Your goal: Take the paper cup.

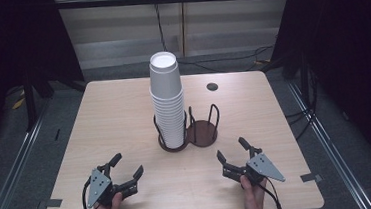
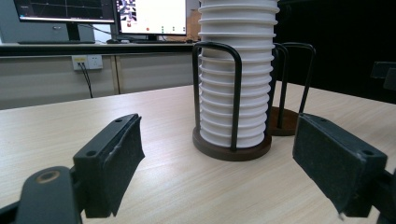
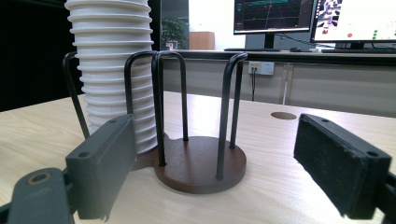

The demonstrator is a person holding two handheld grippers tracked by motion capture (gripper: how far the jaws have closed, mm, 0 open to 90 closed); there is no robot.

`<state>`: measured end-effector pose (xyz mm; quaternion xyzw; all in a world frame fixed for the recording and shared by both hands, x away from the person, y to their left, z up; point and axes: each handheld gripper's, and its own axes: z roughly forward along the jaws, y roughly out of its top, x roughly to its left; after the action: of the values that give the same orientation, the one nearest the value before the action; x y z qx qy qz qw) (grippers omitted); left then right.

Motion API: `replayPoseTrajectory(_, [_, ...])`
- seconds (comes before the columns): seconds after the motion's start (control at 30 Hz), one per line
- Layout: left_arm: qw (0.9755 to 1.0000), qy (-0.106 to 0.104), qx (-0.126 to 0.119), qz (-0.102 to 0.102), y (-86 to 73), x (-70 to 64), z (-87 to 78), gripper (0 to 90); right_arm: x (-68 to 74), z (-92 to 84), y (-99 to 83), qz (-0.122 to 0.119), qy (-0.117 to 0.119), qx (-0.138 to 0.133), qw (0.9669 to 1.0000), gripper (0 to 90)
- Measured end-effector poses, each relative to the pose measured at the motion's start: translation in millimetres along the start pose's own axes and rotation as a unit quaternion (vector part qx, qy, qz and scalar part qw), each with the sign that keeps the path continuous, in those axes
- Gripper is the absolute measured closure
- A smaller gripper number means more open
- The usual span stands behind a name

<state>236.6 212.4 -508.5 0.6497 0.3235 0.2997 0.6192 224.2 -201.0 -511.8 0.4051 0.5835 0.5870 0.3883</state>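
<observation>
White paper cups (image 1: 167,103), nested upside down in one tall stack; the stack stands in the left bay of a two-bay holder (image 1: 188,134) with a dark wooden base and black wire hoops, at the middle of the pale wood bench (image 1: 99,121). The right bay (image 3: 201,163) is bare, just beside the stack.

Left gripper (image 1: 127,168): held low over the near left part of the bench, jaws released and spread, nothing between them; its own view looks straight at the cup stack (image 2: 237,79), which is well apart from the pads.

Right gripper (image 1: 231,154): held low at the near right, jaws likewise released and holding nothing, aimed at the bare bay.

Step in hand, as judged: the approach, before any cup is touched. The work appears to be moving cups from the full bay to the bare one.

Next move calls for: lifting one gripper to the top of the stack, closing lightly on a single cup's rim so the thin wall doesn't crush, and separating it cleanly above the wire hoops.
</observation>
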Motion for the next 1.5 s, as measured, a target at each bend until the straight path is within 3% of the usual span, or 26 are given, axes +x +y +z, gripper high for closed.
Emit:
replayPoseTrajectory(0.2, [1.0, 0.0, 0.001, 0.0, 0.1, 0.1, 0.1, 15.8, 2.4, 1.5, 0.6, -0.006, -0.014, 0.008, 0.9999, 12.5])
replayPoseTrajectory(0.33, [1.0, 0.001, 0.002, 0.001, 0.2, 0.3, 0.0, 15.9, 3.3, 1.5, 1.3, -0.011, -0.008, 0.016, 0.9998, 12.0])
replayPoseTrajectory(0.43, [1.0, 0.001, 0.002, -0.005, 0.1, -0.4, 0.2, 15.9, 1.6, 2.7, 1.6, 0.0, -0.004, 0.02, 0.9998, 12.3])
replayPoseTrajectory(0.5, [1.0, 0.004, 0.002, -0.001, 0.2, -0.6, 0.3, 15.9, 2.8, 5.6, 3.0, 0.004, -0.014, 0.031, 0.9994, 12.9])
replayPoseTrajectory(0.6, [1.0, 0.005, 0.002, 0.003, 0.4, 0.0, 0.3, 15.9, 5.9, 8.7, 6.0, -0.009, 0.002, 0.05, 0.9987, 19.6])
replayPoseTrajectory(0.73, [1.0, 0.004, 0.003, 0.003, 0.4, 0.1, 0.4, 16.0, 8.7, 12.4, 15.8, -0.009, 0.023, 0.053, 0.9983, 22.3])
replayPoseTrajectory(0.8, [1.0, 0.004, 0.002, 0.001, 0.4, 0.1, 0.4, 15.9, 8.3, 17.7, 26.8, 0.0, 0.056, 0.063, 0.9964, 23.8])
replayPoseTrajectory(0.93, [1.0, 0.004, 0.002, -0.003, 0.2, -0.3, 0.5, 15.9, 9.9, 23.0, 41.1, -0.002, 0.076, 0.065, 0.995, 25.6])
replayPoseTrajectory(1.0, [1.0, 0.004, 0.002, -0.004, 0.2, -0.3, 0.5, 15.9, 10.2, 27.4, 49.3, -0.007, 0.09, 0.077, 0.9929, 25.2])
replayPoseTrajectory(1.1, [1.0, 0.004, 0.002, -0.004, 0.2, -0.6, 0.5, 15.9, 9.4, 34.4, 59.9, 0.006, 0.124, 0.089, 0.9883, 26.9])
replayPoseTrajectory(1.27, [1.0, 0.003, 0.003, -0.004, 0.2, -0.4, 0.4, 15.9, 7.9, 39.4, 73.5, 0.02, 0.141, 0.086, 0.9861, 30.7])
replayPoseTrajectory(1.5, [1.0, 0.003, 0.005, -0.002, 0.3, 0.2, 0.2, 15.9, 10.8, 49.3, 94.2, 0.011, 0.162, 0.111, 0.9805, 33.3])
